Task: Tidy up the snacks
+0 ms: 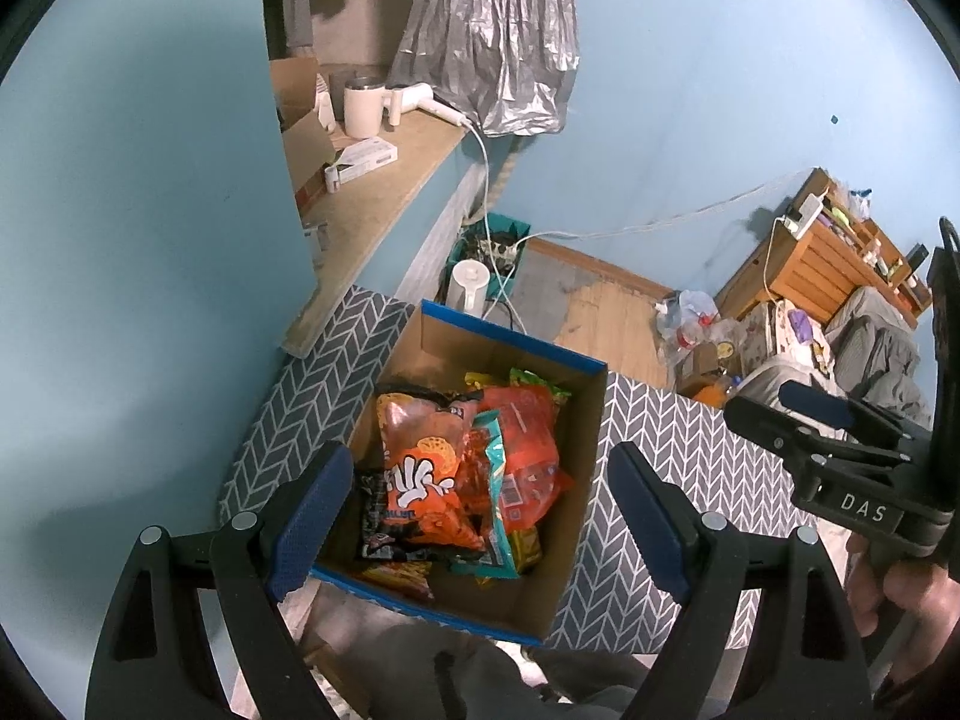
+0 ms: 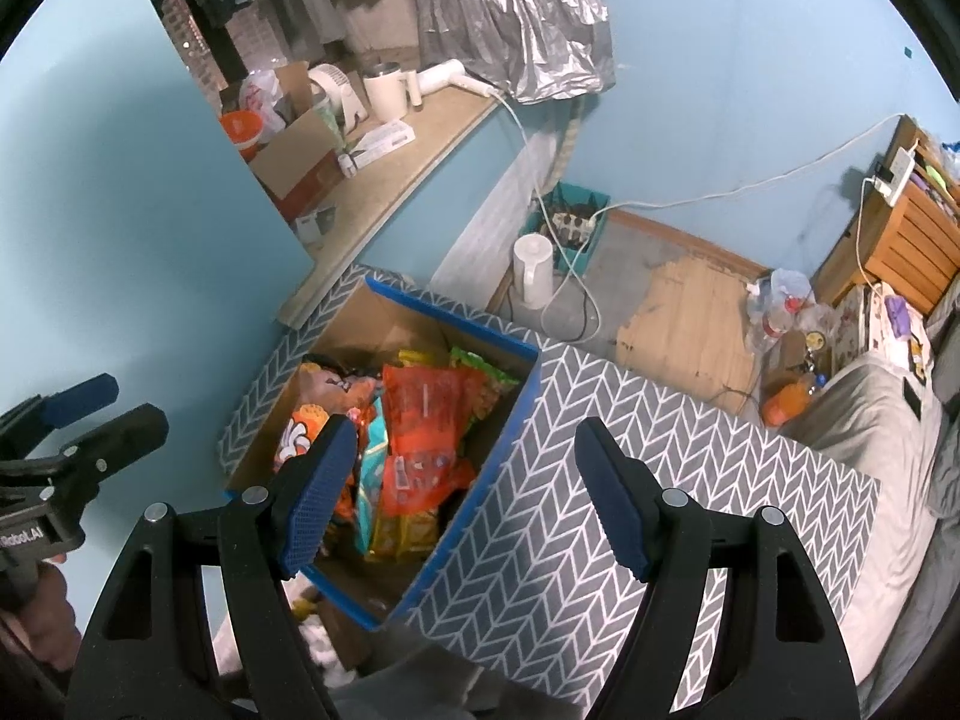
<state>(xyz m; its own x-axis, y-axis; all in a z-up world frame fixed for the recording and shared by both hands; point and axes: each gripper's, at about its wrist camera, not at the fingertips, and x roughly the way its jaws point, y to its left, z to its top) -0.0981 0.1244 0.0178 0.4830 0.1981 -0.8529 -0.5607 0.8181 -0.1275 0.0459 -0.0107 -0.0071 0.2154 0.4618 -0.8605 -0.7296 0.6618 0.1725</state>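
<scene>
The snack packets [image 1: 456, 468] lie heaped in the one cardboard box [image 1: 576, 480] at the table's [image 1: 678, 450] left end, long sides running away from us. I count roughly seven packets, partly hidden. The left gripper [image 1: 480, 516] hovers directly above, jaws wide, empty; the right gripper [image 2: 462, 492], equally wide, hangs over the box's right wall, so the left looks nearer.
</scene>
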